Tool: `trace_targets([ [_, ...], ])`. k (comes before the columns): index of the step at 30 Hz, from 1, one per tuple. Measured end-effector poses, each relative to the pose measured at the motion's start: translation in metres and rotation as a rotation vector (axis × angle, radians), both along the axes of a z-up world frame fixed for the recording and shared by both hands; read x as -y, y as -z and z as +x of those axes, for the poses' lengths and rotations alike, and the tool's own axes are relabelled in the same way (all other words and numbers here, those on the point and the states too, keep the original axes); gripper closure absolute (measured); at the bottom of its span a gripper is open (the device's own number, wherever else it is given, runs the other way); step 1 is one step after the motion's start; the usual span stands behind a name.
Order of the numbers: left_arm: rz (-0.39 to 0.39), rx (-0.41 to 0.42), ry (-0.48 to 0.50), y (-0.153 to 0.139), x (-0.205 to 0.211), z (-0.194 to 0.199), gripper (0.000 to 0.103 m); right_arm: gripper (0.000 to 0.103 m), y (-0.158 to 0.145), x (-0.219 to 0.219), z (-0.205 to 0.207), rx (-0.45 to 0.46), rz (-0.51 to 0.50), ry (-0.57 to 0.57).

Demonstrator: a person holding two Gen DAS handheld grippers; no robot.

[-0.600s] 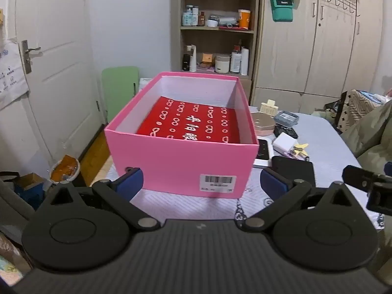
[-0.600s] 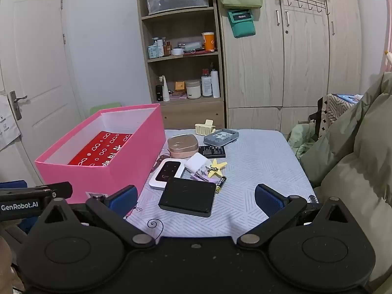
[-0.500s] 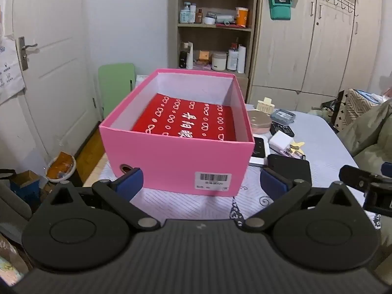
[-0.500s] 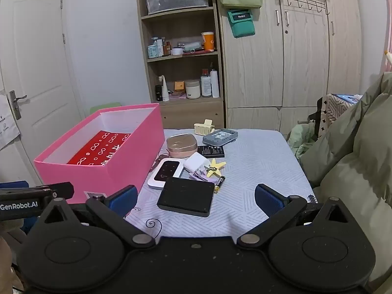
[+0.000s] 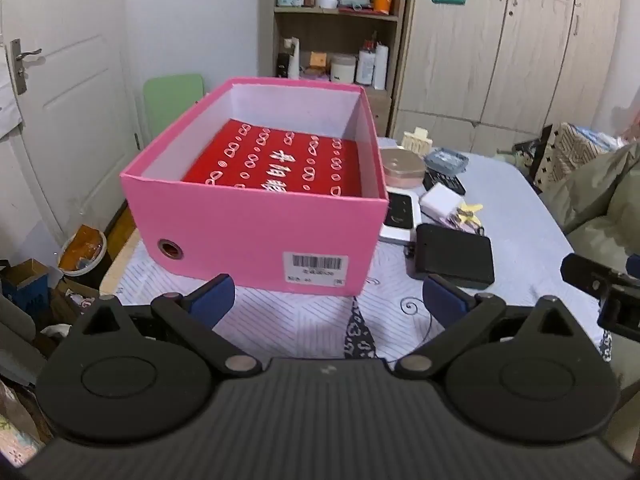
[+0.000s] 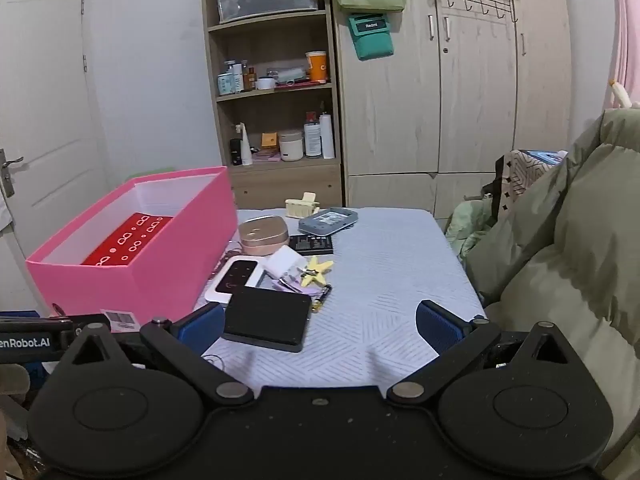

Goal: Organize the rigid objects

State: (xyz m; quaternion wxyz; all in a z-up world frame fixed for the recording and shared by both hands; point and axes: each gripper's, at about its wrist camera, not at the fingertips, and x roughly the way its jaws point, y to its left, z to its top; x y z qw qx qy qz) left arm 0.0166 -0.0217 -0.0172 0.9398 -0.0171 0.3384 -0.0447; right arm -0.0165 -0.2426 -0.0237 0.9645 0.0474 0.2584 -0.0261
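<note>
On table [image 6: 392,264], patterned pale cloth: one pink cardboard box [image 5: 256,232], lidless, rectangular, metal eyelet and barcode sticker on near wall, one red printed packet [image 5: 276,160] flat inside. Right of box, loose cluster: one matte black slab [image 6: 268,318], one white device with black face [image 6: 234,274], one round rose-gold case [image 6: 264,235], one yellow star [image 6: 316,270]. Left gripper [image 5: 330,300] spread wide, empty. Right gripper [image 6: 318,320] spread wide, empty. "enRobot.AI" legible on left gripper body.
</note>
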Motion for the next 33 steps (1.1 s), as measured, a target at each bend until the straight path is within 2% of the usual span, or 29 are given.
trace_targets([
  [12, 0.016, -0.003, 0.004, 0.003, 0.018, 0.003, 0.002, 0.000, 0.008, 0.014, 0.000, -0.005, -0.001, 0.006],
  [22, 0.048, 0.036, -0.023, 0.005, 0.029, -0.004, 0.001, 0.000, 0.013, 0.019, 0.001, -0.006, -0.002, 0.013],
  [33, 0.045, 0.057, -0.046, 0.007, 0.030, -0.009, 0.000, 0.000, 0.018, 0.021, 0.004, -0.024, 0.004, 0.022],
])
